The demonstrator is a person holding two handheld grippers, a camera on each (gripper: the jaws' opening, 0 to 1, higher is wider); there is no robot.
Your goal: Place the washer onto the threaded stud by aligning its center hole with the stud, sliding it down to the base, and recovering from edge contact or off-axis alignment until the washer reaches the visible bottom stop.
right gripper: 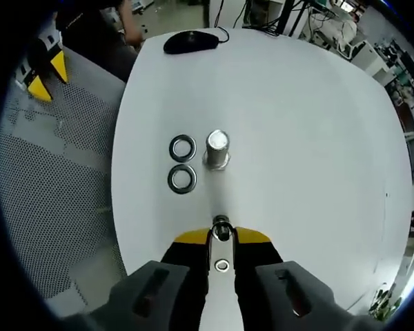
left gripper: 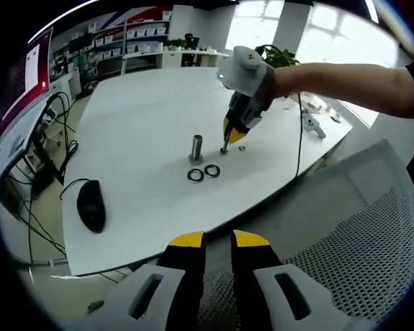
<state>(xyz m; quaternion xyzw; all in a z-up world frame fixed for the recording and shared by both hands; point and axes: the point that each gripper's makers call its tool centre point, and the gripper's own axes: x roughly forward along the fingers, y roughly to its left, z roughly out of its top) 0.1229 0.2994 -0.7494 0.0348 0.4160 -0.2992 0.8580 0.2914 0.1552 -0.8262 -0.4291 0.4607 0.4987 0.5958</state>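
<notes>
The right tool [right gripper: 221, 238] grips a washer [right gripper: 221, 229] near the stud [right gripper: 217, 147]; the left tool [left gripper: 217, 239], parted, hangs off the counter [left gripper: 138, 124].

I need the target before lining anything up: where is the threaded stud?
The threaded stud stands upright on the white table, just ahead of the right gripper, with two dark washers beside it.
</notes>
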